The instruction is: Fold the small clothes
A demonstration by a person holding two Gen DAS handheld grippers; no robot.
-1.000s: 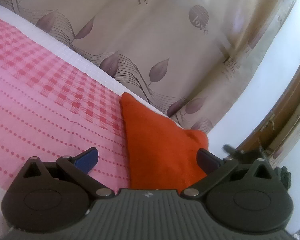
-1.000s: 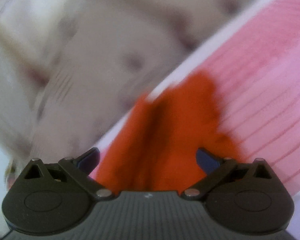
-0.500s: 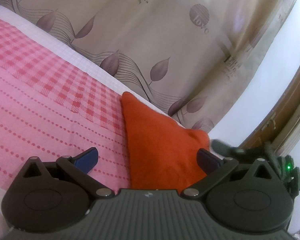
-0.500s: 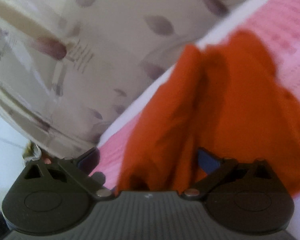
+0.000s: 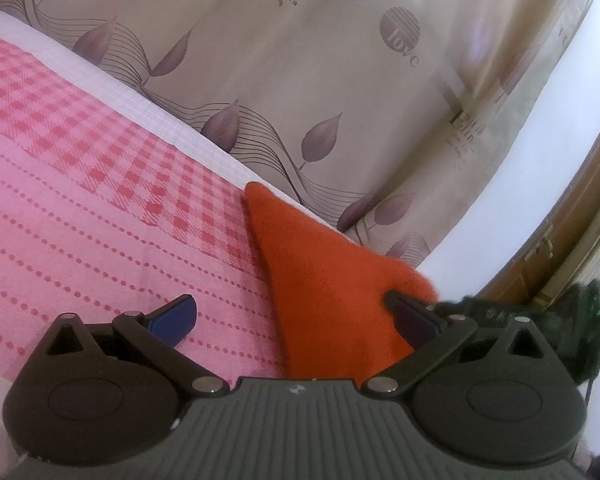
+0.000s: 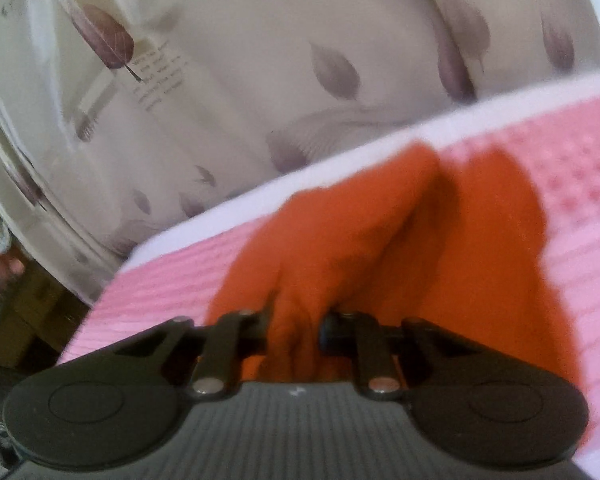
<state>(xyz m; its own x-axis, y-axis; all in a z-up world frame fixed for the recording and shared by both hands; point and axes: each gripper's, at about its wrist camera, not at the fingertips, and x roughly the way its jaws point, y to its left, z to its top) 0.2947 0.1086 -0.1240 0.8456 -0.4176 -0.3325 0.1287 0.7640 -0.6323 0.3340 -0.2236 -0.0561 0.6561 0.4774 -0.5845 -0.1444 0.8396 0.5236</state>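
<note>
Cloth [image 5: 332,292], orange and small, lay on the pink bed cover [image 5: 100,208] near the cover's white far border [image 5: 160,120], with a leaf-print curtain [image 5: 300,80] hanging just behind. In the left wrist view it looked flat and smooth, a wedge narrowing to a point at the border, its near end running under the left tongs [image 5: 296,320]. Those tongs stood wide open: the blue pad on one side [image 5: 172,318] hovered over bare pink cover, the other pad [image 5: 412,318] over the cloth's edge, and neither pressed on anything.

The right wrist view showed what the left one did not. There the cloth [image 6: 480,260] was not flat at all: a ridge of it rose toward the camera and ran straight into the right tongs [image 6: 294,326]. The jaws were closing, already drawn in close, with a bunched fold squeezed between the two dark fingers [image 6: 338,326]. This view was blurred, so the weave and the hem could not be made out.

The left view alone showed the checked band [image 5: 100,140] of the cover, a wooden door frame [image 5: 572,232] at the right, and a dark shape [image 5: 580,320] at the cloth's far corner, probably the right tongs, too dim to be sure.
</note>
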